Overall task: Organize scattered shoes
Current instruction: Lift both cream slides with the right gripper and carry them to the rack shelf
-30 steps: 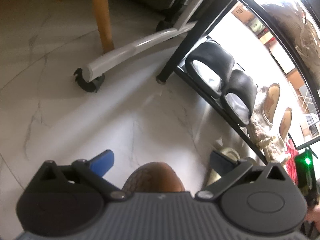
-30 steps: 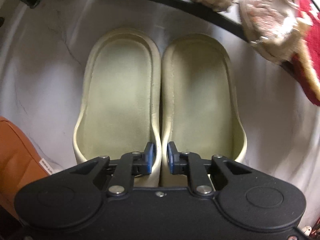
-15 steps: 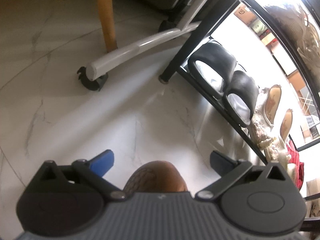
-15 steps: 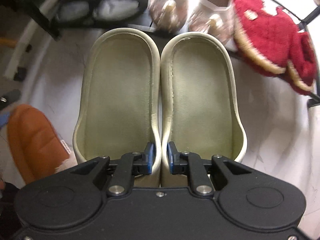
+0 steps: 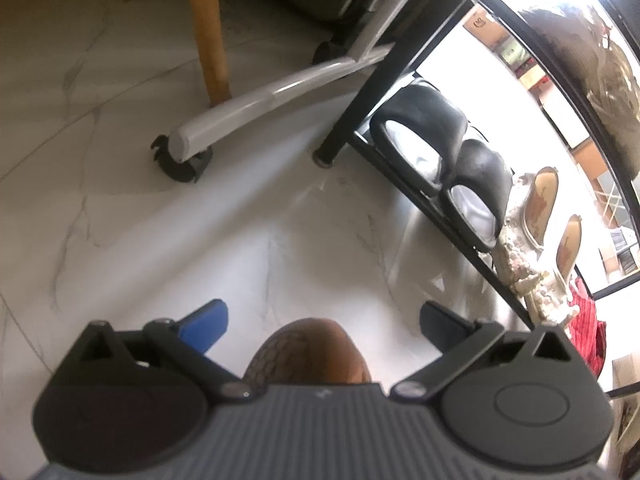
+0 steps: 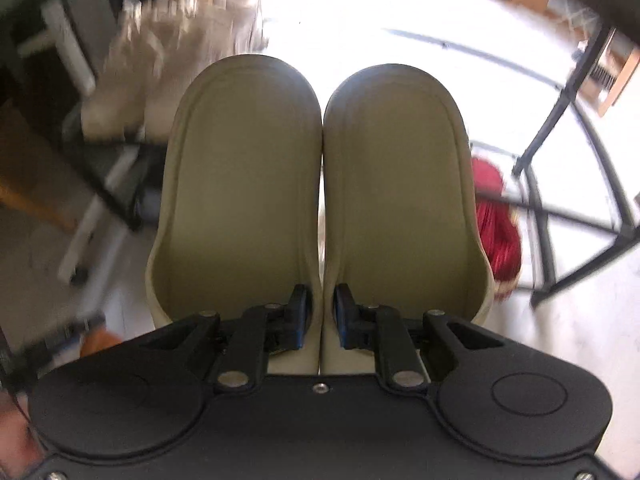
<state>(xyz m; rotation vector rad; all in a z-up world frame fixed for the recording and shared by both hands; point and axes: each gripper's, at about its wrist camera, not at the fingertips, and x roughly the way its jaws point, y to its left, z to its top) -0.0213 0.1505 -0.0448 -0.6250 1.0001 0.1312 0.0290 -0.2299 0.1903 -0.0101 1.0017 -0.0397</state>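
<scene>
Partway through: black shoes [image 5: 424,136] and beaded sandals [image 5: 536,216] are seen already lined up on the rack [image 5: 404,184] at 2 o'clock. A pair of olive slides [image 6: 320,184] is carried clear of the floor, inner walls pinched together by the right gripper [image 6: 320,316], toes toward 12 o'clock. The left gripper [image 5: 324,324] is held wide open and empty above a brown slipper [image 5: 308,352], not yet shelved.

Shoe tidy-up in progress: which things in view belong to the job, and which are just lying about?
Job:
- beige slippers, pinched together in right tongs
- orange shoe, between open left tongs
- shoe rack with black shoes, beaded sandals, red slippers

Lying about:
- chair caster
- wooden leg
</scene>
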